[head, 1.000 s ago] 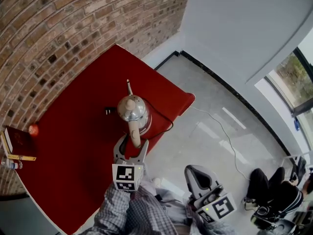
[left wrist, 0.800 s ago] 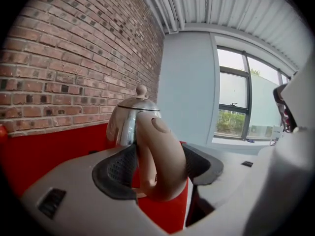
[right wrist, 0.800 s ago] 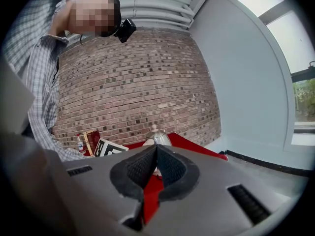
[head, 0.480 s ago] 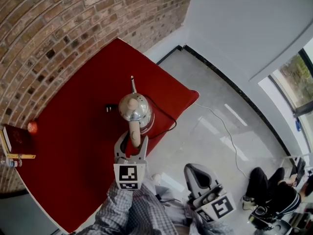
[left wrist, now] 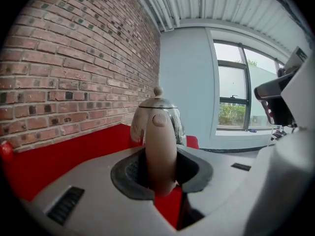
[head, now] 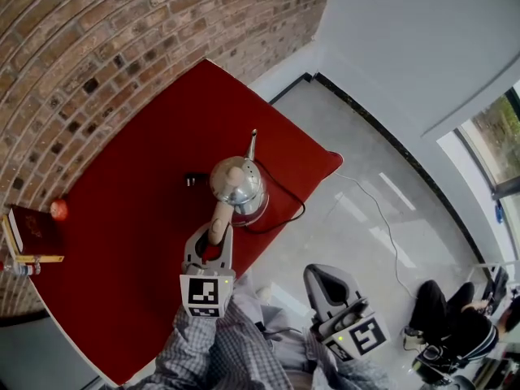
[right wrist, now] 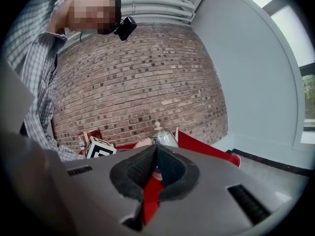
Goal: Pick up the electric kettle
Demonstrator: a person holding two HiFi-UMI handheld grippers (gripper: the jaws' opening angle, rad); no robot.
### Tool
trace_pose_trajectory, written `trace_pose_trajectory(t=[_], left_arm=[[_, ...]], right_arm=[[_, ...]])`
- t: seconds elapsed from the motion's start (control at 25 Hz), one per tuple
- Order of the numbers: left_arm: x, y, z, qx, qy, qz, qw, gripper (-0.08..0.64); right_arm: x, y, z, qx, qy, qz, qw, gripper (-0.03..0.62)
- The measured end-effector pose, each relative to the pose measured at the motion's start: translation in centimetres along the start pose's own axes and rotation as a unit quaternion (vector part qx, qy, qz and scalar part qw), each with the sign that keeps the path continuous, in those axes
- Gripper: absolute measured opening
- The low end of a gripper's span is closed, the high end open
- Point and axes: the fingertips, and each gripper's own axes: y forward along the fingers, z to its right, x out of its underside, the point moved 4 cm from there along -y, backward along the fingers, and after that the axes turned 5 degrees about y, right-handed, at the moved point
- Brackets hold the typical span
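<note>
Two grippers in view. Left gripper [head: 213, 240]: jaws closing on the beige handle [left wrist: 160, 151] of the electric kettle [head: 237, 184], pads against both its sides. Kettle stands on the red table [head: 122, 242], at 1 o'clock from that gripper, spout [head: 252, 145] toward 12. Right gripper [head: 318, 276]: jaws together, nothing between them, at 4 o'clock from the left one, past the table edge.

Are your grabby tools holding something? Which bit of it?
The left tool is closing its jaws on the electric kettle, gripping its beige handle. The right tool is shut and holds nothing.
</note>
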Motion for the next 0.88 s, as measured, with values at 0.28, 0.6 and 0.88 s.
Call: trace_pose_trajectory(t=[0.28, 0.6, 0.88], left_arm=[[0.1, 0.2, -2.2, 0.04, 0.028, -0.001, 0.9988, 0.092], [0.5, 0.1, -3.0, 0.083, 0.04, 0.0, 0.9957, 0.092], [0.7, 0.2, -3.1, 0.102, 0.044, -0.007, 0.9938, 0.092]], right_arm=[[-0.5, 4.2, 2.0, -0.004, 0.002, -0.003, 1.0, 0.006], [-0.8, 10.7, 5.9, -0.019, 0.041, -0.003, 0.999, 0.009], [-0.8, 17.3, 8.6, -0.063, 0.088, -0.021, 0.994, 0.146]])
